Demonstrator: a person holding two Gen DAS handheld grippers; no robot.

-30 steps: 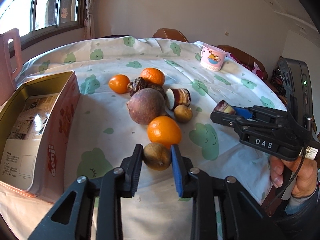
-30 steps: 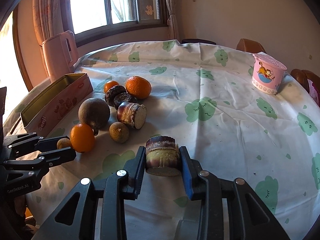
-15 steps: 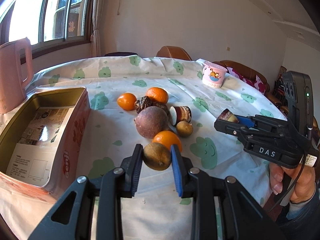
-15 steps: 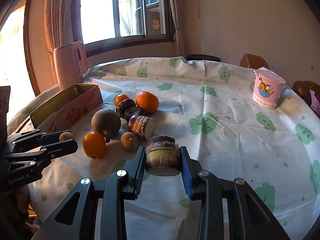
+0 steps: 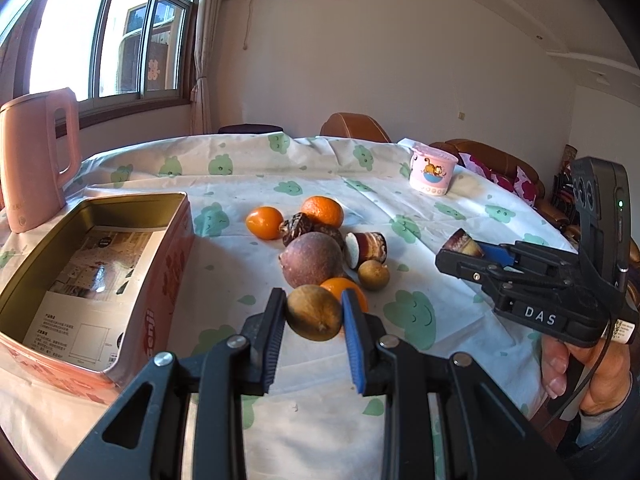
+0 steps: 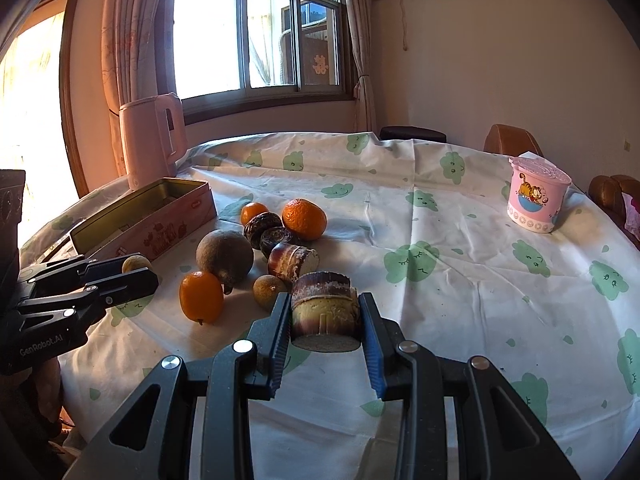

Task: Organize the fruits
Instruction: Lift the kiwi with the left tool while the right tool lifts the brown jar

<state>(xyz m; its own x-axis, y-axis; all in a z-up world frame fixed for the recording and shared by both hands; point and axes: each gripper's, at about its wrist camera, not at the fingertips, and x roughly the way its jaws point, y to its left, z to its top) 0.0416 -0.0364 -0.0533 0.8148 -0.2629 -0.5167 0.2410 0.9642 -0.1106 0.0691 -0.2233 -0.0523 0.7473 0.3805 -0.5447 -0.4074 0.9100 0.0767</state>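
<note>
**Both grippers loaded, tin waiting at the left edge**

Going left to right across the table: the open tin [image 5: 96,280] sits at the table's left edge, just in front of the pink kettle [image 5: 36,156], its long axis running away from the near edge toward the window. Next comes the left gripper [image 5: 314,320], clamped on a small brown round fruit [image 5: 314,312] and held above the cloth, just right of the tin's near corner. That hand is plainly the nearer one to the tin; I judge a short swing leftward over the tin's long wall would put the fruit inside.

The loose pile lies mid-table: oranges [image 5: 322,210], a big purple fruit [image 5: 312,260], a cut cane piece [image 5: 368,246], another small brown fruit [image 5: 373,275].

Farthest right, the right gripper [image 6: 325,316] is closed on a stubby cane section [image 6: 324,312], cut face down, well apart from the tin with the pile between them.

The tin's floor is partly hidden by its near wall; the orange behind the held fruit is mostly covered.
</note>
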